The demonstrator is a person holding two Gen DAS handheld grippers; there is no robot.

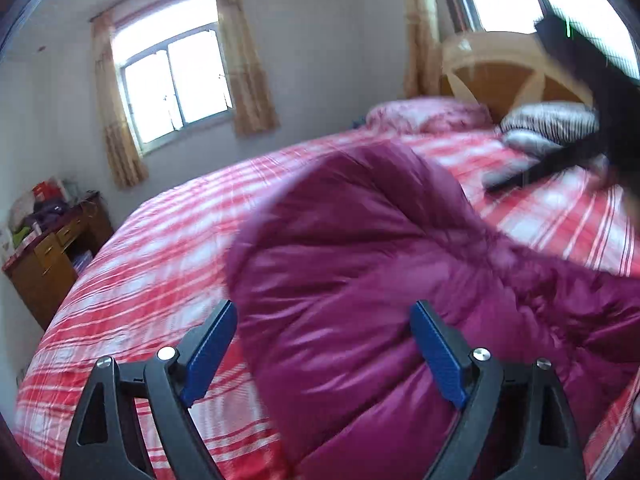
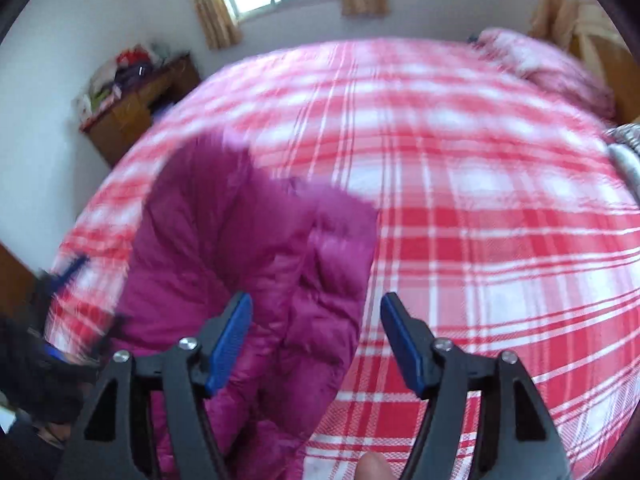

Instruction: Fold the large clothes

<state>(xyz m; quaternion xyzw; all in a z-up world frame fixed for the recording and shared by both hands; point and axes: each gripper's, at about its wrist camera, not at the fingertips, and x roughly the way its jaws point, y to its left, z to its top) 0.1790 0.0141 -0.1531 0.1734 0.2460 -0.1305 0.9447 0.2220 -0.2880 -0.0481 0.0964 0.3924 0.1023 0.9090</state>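
A magenta quilted down jacket (image 1: 360, 260) lies bunched on the red and white plaid bedcover (image 1: 152, 248). My left gripper (image 1: 323, 312) hovers over its near part, its blue pads wide apart and not pressing the fabric. The right wrist view shows the jacket (image 2: 240, 248) at the left of the bedcover (image 2: 480, 220). My right gripper (image 2: 317, 300) stands open above the jacket's right edge, nothing pinched. A dark blurred shape at the upper right of the left wrist view is the other gripper's body (image 1: 580, 80). The left gripper's blurred blue pad (image 2: 70, 268) shows at the left edge.
A pink pillow (image 1: 428, 114) and a striped pillow (image 1: 548, 120) rest against the wooden headboard (image 1: 508, 76). A cluttered wooden desk (image 1: 52, 256) stands by the wall left of the bed, under a curtained window (image 1: 176, 76). A fingertip (image 2: 372, 466) shows at the bottom edge.
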